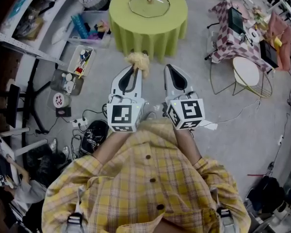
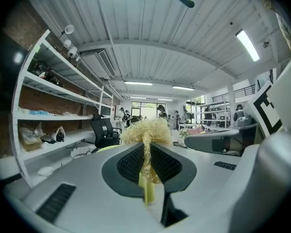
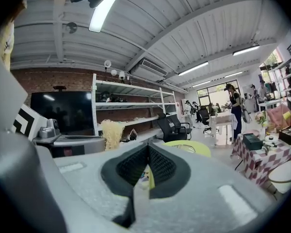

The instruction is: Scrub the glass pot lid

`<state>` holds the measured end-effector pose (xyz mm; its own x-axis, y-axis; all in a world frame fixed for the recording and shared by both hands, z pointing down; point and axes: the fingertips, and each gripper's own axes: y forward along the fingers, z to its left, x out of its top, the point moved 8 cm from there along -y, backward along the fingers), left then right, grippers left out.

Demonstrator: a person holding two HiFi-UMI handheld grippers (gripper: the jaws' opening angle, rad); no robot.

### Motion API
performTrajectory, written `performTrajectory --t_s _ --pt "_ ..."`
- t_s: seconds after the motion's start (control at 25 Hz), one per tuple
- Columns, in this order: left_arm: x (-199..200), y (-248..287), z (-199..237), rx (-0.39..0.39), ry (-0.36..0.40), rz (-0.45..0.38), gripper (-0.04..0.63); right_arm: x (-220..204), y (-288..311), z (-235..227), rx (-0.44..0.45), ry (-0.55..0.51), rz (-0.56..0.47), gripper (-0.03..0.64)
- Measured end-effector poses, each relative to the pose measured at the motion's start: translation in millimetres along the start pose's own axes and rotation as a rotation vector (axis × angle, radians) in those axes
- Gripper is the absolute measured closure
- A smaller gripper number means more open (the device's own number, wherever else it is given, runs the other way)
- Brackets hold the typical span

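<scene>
Left gripper (image 1: 134, 67) fingers pinch a pale-yellow fibrous scrubber (image 1: 138, 60); right gripper (image 1: 170, 69) fingers sit pressed together, empty. Unsteadied, the round glass pot lid (image 1: 149, 4) may skid on the green-draped worktop (image 1: 121, 21).

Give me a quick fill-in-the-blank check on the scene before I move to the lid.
1. Of the left gripper and the right gripper, the yellow scrubber is clamped in the ____ one.
2. The right gripper's jaws are ____, with nothing between them.
3. The glass pot lid lies on the round table with the ____ cloth.
Missing words: left; shut; green.
</scene>
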<state>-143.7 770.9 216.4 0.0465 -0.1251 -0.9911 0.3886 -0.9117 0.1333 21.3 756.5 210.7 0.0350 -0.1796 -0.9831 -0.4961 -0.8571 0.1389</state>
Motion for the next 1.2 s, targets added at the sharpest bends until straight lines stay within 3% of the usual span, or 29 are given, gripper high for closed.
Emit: performTrajectory --t_s 0.24,0.52,0.84,1.2 --pt "-8 8 -9 0.013 0.013 0.015 0.555 -6 0 -19 -0.005 0.010 0.007 0.618" --pt "-26 53 10 0.007 0.030 0.067 0.555 -17 48 -42 -0.017 0.026 0.040 0.618" --pt "-24 162 67 -0.005 0.007 0.088 0.555 -9 154 -94 -0.024 0.044 0.066 0.618" --pt "14 291 142 -0.054 -0.012 0.111 0.555 42 282 -145 -0.075 0.041 0.077 0.618"
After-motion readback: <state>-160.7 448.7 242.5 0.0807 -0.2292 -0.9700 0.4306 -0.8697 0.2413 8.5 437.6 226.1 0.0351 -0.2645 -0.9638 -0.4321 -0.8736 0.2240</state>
